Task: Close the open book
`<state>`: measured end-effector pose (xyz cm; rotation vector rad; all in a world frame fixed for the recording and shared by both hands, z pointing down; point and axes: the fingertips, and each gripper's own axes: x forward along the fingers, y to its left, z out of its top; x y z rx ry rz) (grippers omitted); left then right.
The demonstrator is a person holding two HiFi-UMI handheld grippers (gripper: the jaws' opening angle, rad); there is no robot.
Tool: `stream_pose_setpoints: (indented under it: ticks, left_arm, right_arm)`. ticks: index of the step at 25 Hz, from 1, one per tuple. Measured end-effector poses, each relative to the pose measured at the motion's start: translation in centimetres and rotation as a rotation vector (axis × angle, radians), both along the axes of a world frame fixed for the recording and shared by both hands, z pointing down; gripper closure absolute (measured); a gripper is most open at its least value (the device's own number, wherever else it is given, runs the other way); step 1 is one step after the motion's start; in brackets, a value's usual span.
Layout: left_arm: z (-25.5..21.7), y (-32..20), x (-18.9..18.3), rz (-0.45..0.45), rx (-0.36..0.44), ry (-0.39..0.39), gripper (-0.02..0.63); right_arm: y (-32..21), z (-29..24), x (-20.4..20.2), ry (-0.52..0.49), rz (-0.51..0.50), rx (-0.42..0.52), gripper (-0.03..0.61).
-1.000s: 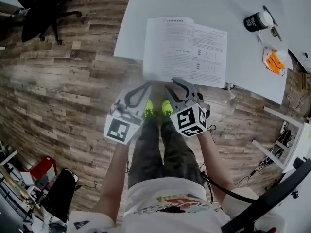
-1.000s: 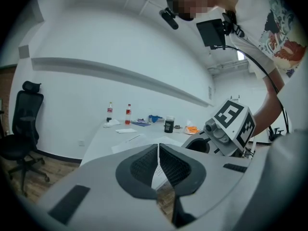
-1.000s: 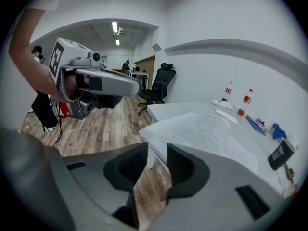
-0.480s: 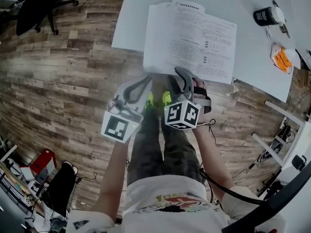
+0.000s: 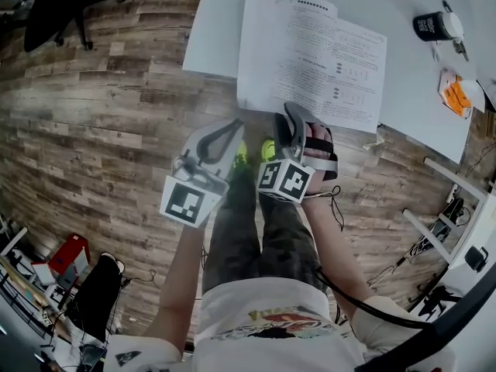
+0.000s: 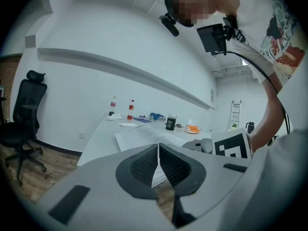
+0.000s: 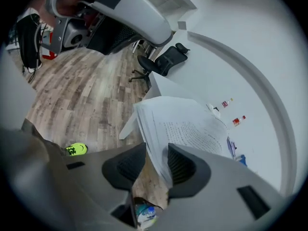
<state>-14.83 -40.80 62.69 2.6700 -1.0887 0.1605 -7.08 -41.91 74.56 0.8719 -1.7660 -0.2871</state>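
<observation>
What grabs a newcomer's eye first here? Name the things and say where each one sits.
The open book stands out first, its printed pages spread at the near edge of the white table. Just below it, the right gripper has been opening its jaws, and the book's near edge sits between them, not pinched. Beside it, the left gripper hangs over the wooden floor with its jaws together and empty.

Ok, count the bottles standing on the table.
2. In the left gripper view, both stand at the table's far end: the left bottle and the right bottle, slightly apart. More may be hidden.
</observation>
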Motion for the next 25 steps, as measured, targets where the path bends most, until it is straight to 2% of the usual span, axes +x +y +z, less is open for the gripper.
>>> stream_pose_setpoints:
  ticks: [5,8,12,19,22,25]
  left_arm:
    - [0.6,0.1,-0.5,0.003,-0.015,0.008,0.6]
    - [0.7,0.3,-0.5,0.011,-0.018,0.015,0.6]
    - [0.8,0.5,-0.7,0.019,-0.025,0.024,0.6]
    - [0.2,0.7,-0.7,0.03,-0.02,0.029,0.6]
    - [-0.3,0.5,-0.9,0.026,-0.01,0.029,0.6]
    - [-1.4,0.4,-0.9,0.028,0.007,0.031,0.6]
  right_arm:
    - [-0.5,0.2,-0.2,0.033,0.003,0.072,0.448]
    - [-0.7,0.0,-0.7,0.06,-0.045,0.118,0.437]
    - [-0.7,0.0,-0.8,0.067,-0.052,0.118,0.42]
    - [-0.8,-1.1,-0.8,-0.061,0.023,0.128,0.465]
    - [-0.3,-1.6,-0.8,-0.129,0.062,0.107,0.52]
    - [-0.1,-1.9,-0.7,-0.175,0.098,0.066,0.532]
